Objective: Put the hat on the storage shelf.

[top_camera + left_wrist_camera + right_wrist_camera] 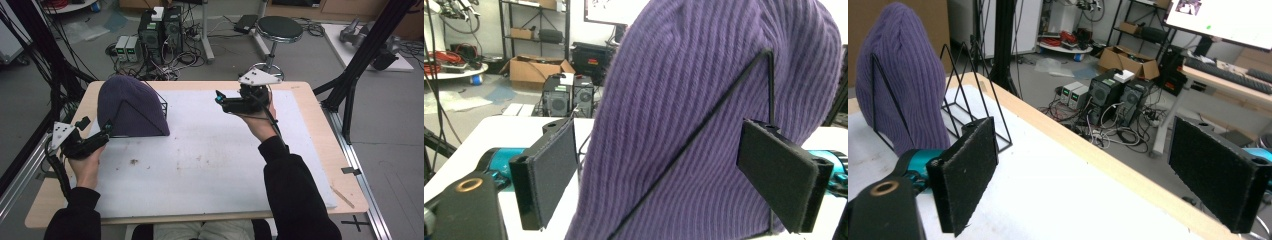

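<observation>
While spread wide around the purple knit beanie [704, 100] on its black wire rack [161, 102], touches no fabric clearly: left tool [98, 135]. Far left on white-padded surface [210, 165], that beanie. Held well apart, raised, jaws open, empty: right tool [218, 98].

We see the purple knit hat [704, 125] cut off at the top and bottom edges of the left gripper view, and it hides most of the black wire rack [162, 102] beneath it.
</observation>
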### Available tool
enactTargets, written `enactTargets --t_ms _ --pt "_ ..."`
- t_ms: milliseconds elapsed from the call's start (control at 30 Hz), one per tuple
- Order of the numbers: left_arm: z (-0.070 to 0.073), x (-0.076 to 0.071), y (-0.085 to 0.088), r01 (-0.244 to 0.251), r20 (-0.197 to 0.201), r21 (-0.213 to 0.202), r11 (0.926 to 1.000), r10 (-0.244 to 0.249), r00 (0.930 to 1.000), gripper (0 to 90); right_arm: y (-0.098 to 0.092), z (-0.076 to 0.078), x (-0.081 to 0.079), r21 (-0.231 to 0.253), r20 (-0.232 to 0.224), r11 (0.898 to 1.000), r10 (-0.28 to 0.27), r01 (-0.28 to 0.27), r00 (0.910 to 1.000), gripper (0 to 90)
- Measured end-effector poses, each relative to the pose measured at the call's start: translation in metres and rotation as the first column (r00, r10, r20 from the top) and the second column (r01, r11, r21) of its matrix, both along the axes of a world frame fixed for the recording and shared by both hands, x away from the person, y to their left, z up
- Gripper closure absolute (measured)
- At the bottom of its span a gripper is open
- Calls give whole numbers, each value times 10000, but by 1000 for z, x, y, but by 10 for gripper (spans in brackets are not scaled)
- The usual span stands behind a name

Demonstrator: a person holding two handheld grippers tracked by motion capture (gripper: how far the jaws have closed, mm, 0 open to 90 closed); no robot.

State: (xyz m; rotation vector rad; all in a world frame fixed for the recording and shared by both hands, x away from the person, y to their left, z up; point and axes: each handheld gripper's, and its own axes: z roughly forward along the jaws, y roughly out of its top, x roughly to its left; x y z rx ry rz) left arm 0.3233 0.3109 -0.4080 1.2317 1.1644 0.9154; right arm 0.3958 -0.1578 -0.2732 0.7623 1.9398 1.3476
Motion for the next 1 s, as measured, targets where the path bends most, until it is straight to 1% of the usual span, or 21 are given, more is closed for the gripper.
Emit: enactTargets --t_ms 67,133,233,300,467,533,600,667,767,800,867,900,1000 --pt "-3 -2 0 -44 -59 -50 10000 43 10000 169 -8 -5 -6 88 16 9999 -82 82 10000 115" --pt "-5 -4 0 -100 -88 -133 9999 99 9999 169 -17 -9 -11 340 10 9994 -19 19 10000 115" --pt "-5 -6 -1 -58 -118 -90 9999 57 9999 169 -29 -16 -18 575 10 9983 -83 82 10000 115" --pt "-6 -7 -3 -4 -123 -30 10000 3 9999 169 -38 -22 -21 666 -108 9975 -244 251 9996 114" --pt "-7 -10 -8 145 -166 66 9999 -143 9998 169 -57 -41 -32 944 -143 9934 -638 648 9979 114" --pt "-7 -12 -10 222 -167 121 9997 -220 9996 169 -64 -50 -36 1049 -348 9909 -807 839 9961 114" --pt "-8 -13 -13 312 -204 168 9994 -308 9993 169 -71 -60 -39 1037 -456 9895 -962 1005 9943 111" --pt "-10 -15 -16 382 -231 253 9989 -376 9990 169 -77 -68 -41 1101 -593 9857 -1216 1276 9908 110" --pt "-13 -17 -18 407 -264 248 9989 -401 9988 169 -84 -77 -45 1210 -657 9805 -1476 1547 9869 110" --pt "-15 -18 -18 399 -277 213 9990 -393 9988 169 -86 -81 -47 1240 -724 9793 -1519 1600 9857 110" --pt "-18 -20 -16 388 -437 149 9991 -381 9983 169 -89 -88 -51 1263 -737 9779 -1580 1664 9847 109" --pt "-19 -21 -16 325 -472 106 9994 -319 9984 169 -90 -91 -53 1183 -748 9780 -1640 1721 9836 109" --pt "-23 -25 -14 241 -546 71 9997 -237 9982 169 -94 -100 -61 1348 -532 9747 -1727 1784 9835 110"
